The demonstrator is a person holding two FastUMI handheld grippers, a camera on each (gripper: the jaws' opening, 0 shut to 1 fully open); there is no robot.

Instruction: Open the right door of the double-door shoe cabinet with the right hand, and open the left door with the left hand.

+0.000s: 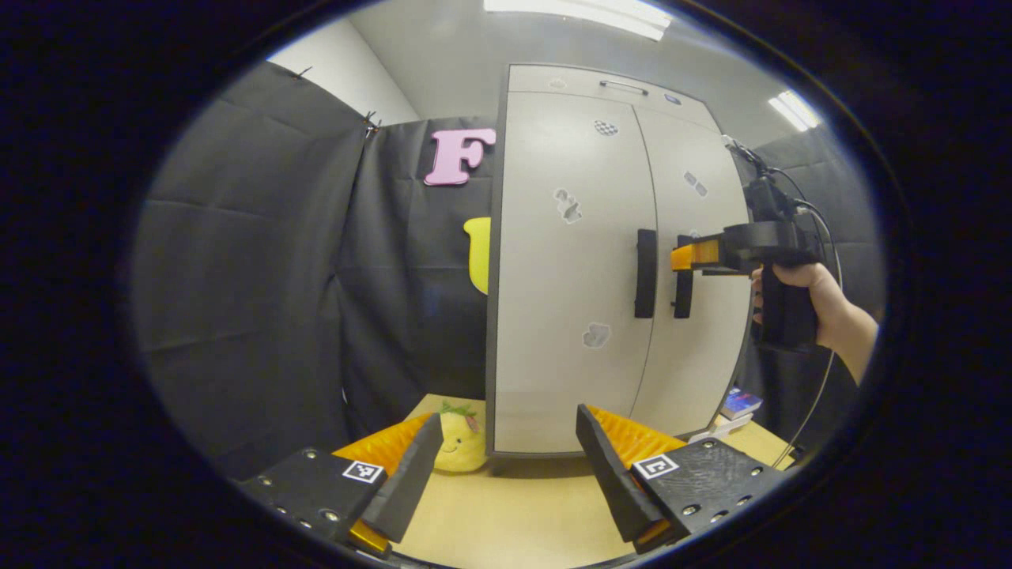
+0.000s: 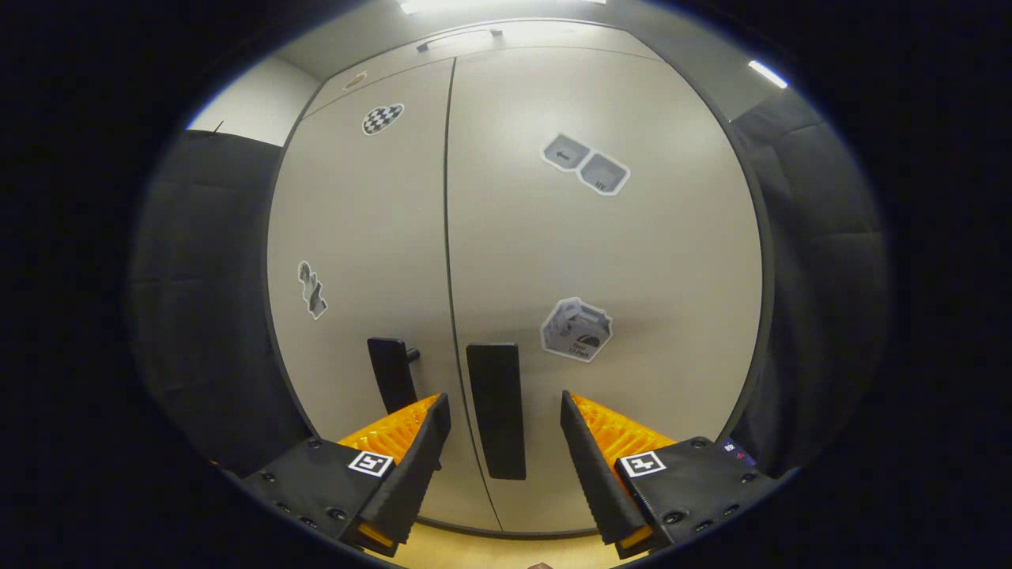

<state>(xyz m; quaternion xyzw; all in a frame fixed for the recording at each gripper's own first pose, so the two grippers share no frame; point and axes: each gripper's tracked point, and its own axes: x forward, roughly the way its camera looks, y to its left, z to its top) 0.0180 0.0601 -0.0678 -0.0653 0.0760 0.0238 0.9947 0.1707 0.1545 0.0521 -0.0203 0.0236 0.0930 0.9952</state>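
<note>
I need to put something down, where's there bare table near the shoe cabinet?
Bare tabletop lies in front of the shoe cabinet, between the open left gripper fingers. Crowded: plush toy at the cabinet's left corner, small box at its right.

There was one shoe cabinet (image 1: 585, 269) with two doors, two black handles, several stickers, plus one plush toy (image 1: 459, 439) and one box (image 1: 741, 404).

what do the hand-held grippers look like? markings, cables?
Each hand-held gripper, left and right, has two wedge fingers with ribbed inner faces on black screwed plates carrying square black-and-white tags. The right one has a black pistol grip and a trailing black cable.
</note>
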